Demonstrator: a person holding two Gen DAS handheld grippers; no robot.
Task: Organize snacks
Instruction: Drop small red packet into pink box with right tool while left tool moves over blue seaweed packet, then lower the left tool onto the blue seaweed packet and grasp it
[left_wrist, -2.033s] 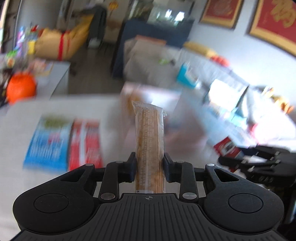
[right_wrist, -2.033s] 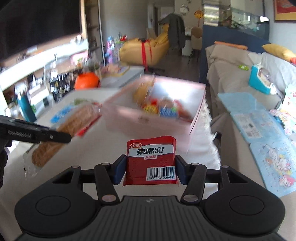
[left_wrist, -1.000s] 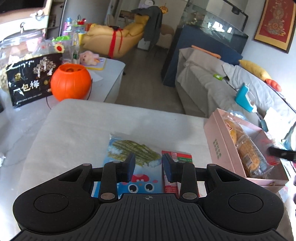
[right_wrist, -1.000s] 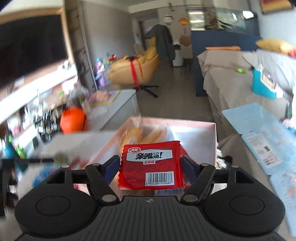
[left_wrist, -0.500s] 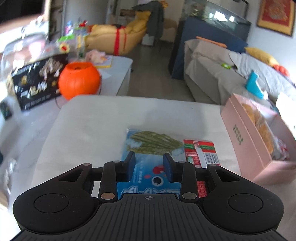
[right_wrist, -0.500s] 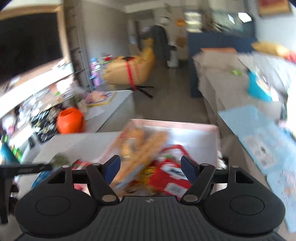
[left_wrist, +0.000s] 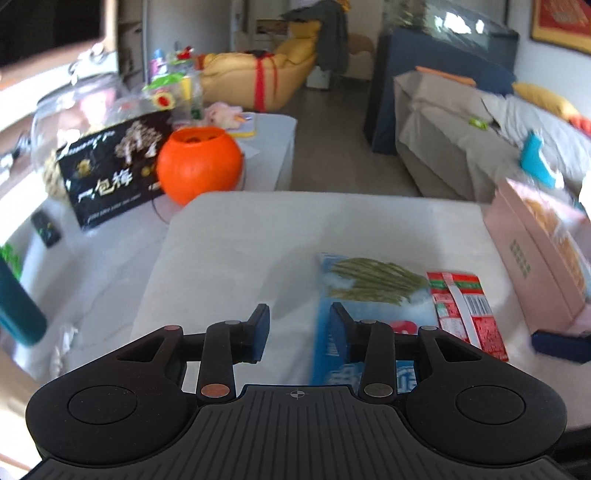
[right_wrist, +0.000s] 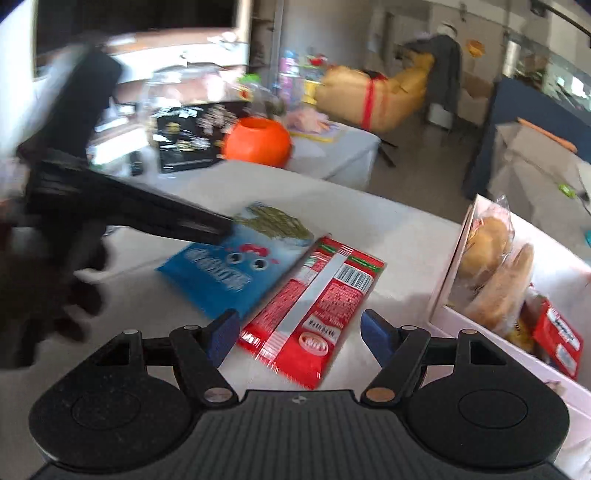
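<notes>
Right wrist – right gripper (right_wrist: 298, 338) open above red packet (right_wrist: 314, 306).

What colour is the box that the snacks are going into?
Pale pink; the box shows best in the right wrist view.

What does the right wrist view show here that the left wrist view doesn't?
Only the right wrist view shows the left gripper from outside, reaching over the blue packet, the inside of the pink box with its bread rolls and a small red packet, and the right gripper open.

Only the left wrist view shows the left gripper's open fingers from behind, and the sofa.

Both show the blue snack packet, the long red packet, the pink box and the orange pumpkin bucket.
</notes>
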